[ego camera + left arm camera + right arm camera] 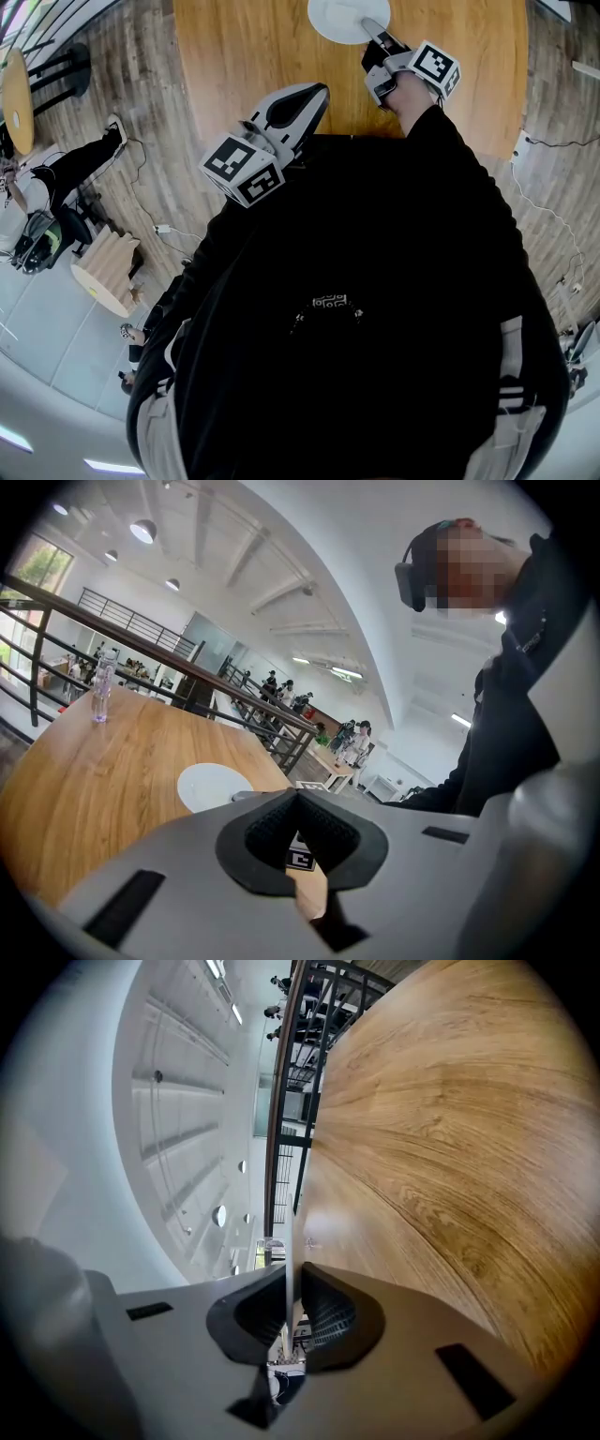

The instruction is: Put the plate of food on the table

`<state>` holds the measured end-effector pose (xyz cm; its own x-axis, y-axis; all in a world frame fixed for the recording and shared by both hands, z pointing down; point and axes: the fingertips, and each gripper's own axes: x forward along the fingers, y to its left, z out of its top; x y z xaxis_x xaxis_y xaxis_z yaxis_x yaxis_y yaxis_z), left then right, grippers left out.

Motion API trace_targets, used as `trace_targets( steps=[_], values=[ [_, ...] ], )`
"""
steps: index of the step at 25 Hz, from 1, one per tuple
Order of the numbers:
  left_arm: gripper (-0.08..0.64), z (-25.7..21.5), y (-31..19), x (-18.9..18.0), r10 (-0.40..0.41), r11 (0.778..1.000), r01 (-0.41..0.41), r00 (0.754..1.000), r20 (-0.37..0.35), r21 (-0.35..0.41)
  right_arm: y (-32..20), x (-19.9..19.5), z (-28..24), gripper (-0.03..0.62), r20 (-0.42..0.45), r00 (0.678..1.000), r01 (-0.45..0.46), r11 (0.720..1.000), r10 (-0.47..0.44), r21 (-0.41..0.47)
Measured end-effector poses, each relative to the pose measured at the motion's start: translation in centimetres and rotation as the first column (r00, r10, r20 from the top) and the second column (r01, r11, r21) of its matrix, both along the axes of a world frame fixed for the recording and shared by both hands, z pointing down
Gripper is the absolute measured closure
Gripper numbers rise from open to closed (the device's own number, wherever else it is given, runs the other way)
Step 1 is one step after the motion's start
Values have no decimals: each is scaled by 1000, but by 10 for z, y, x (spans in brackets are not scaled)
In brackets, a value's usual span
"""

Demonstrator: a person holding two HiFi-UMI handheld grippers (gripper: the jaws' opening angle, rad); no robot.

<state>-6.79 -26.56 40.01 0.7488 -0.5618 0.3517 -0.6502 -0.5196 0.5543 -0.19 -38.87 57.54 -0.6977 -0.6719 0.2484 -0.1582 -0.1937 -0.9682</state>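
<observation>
Clearly, the right tongs (289, 1274) are clamped on the rim of the white plate (289, 1241). In the right gripper view the plate shows edge-on as a thin pale line running up between the two pads. From the head view the right tongs (371, 24) bite the plate (339, 17) at its near edge, and the rest of the plate reaches away from them over the wooden tabletop (281, 56). Whether the plate already touches the wood cannot be told.

The left tongs (298, 797) are closed tip to tip with nothing between them. They (319, 90) hang well short of the plate, near the tabletop's close edge and by the person's black top (375, 281).

No writing can be read. Each gripper's cube (242, 169) bears only black-and-white square patterns, and a small patterned patch (329, 301) on the chest is too small to make out.

Beyond the left tongs, past the plate (216, 785), a clear bottle (101, 691) stands upright at the tabletop's far edge, in front of a dark railing (187, 667).
</observation>
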Motion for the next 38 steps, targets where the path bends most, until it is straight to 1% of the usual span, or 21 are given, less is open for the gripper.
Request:
trace_targets(
  steps=[2,4,6,10,14,21,25,30,38],
  values=[
    [554,-1,-6,-1,-6,1000,6,1000,2,-3,-14,0,2,558,-1,1000,4,1000,-4,-2],
    [554,0,-9,-1,-11,1000,11,1000,6,-4,-18,5,15,558,1,1000,-10,999,10,-37],
    [554,1,-10,-2,-20,1000,20,1000,9,-6,-17,8,32,558,-4,1000,-24,997,24,-76],
    [554,4,-15,-12,-42,999,42,999,13,-17,-8,2,62,558,-16,1000,-22,991,20,-134],
    [554,6,-19,-16,-47,999,47,999,19,-19,-1,1,90,558,-25,999,-30,982,26,-185],
    [554,10,-16,-18,-60,998,61,998,22,-34,1,5,109,558,-29,999,-33,982,28,-187],
    [554,13,-17,-18,-75,996,76,997,22,-48,1,5,120,558,-28,999,-26,978,21,-205],
    [554,5,-21,-19,-112,993,112,994,11,-22,6,12,129,558,-37,999,-30,974,22,-224],
    [554,9,-16,-18,-119,992,118,993,-20,-35,14,18,140,555,-119,993,-14,973,-14,-231]
  ],
)
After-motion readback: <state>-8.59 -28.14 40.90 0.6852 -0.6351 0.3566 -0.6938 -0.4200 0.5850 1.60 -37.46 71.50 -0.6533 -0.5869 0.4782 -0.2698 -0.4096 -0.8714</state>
